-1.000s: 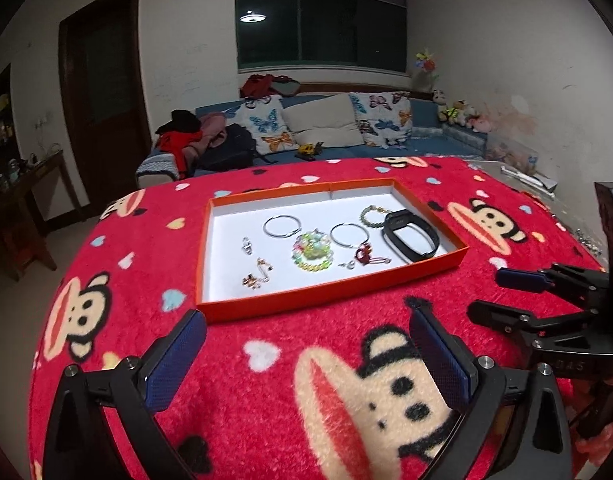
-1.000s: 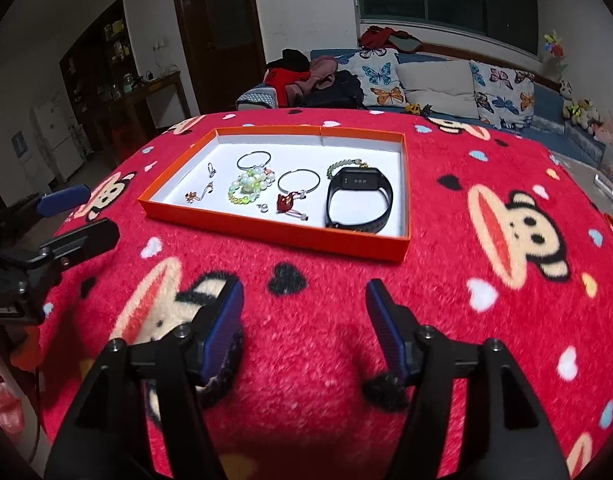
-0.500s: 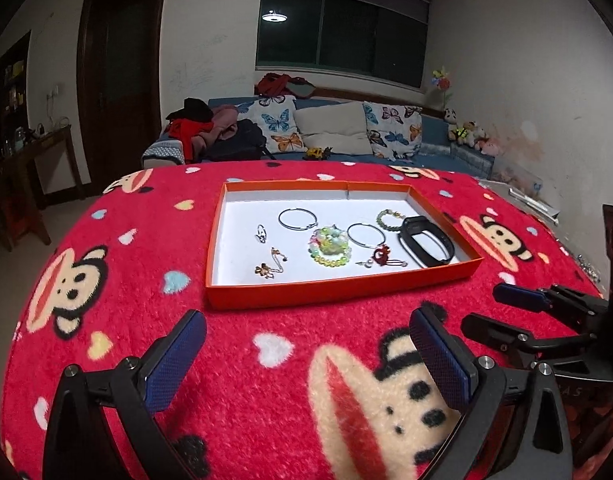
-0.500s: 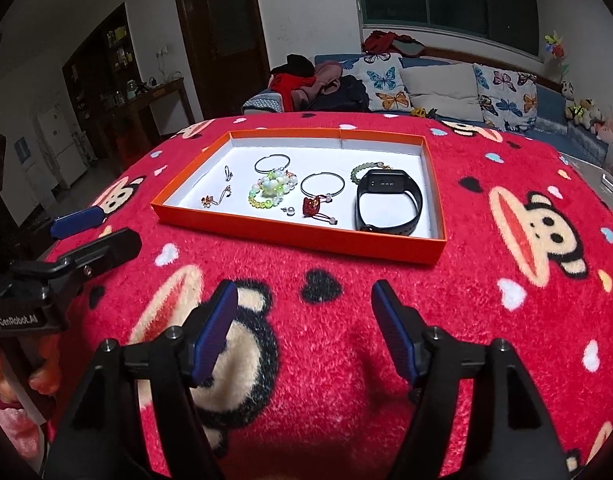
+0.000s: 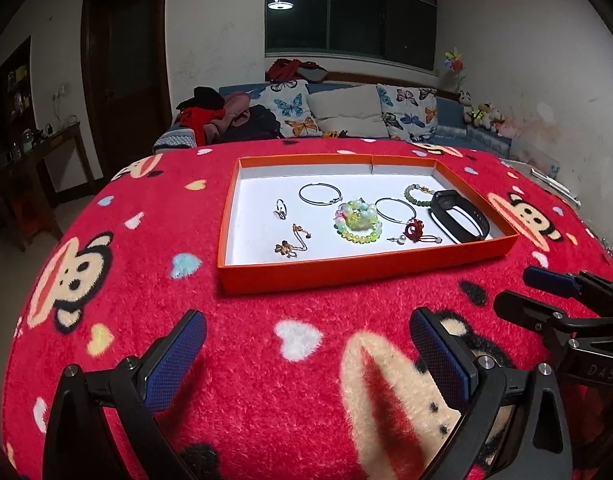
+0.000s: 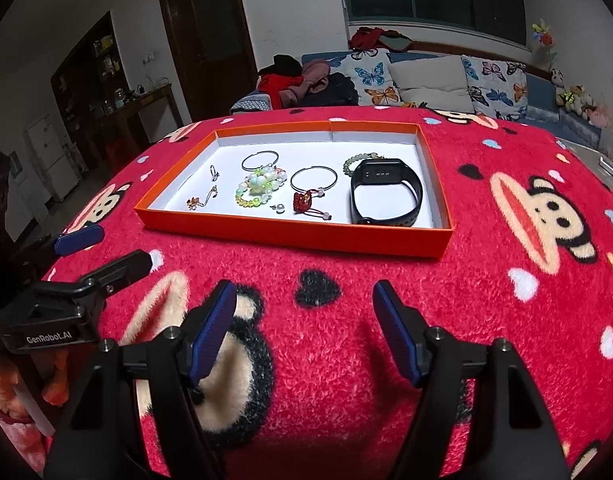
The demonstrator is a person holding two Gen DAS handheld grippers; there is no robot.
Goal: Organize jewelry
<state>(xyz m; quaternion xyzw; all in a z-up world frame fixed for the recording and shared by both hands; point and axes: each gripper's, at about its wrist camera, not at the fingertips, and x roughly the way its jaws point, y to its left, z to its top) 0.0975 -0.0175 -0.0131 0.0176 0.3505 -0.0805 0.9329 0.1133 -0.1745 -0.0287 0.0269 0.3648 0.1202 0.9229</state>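
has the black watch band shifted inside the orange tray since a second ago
No. The black watch band still lies at the right end of the orange tray, beside the green bead bracelet. Only the cameras' framing has changed.

Look to the left edge of your right wrist view: the left gripper (image 6: 102, 248) carries white lettering on its black body, and it reads "GenRobot.AI". Now your left wrist view, far right: the right gripper (image 5: 534, 292) shows faint raised letters on its black body, "DAS" by the look of it, the rest cut off. Nothing else is legible.
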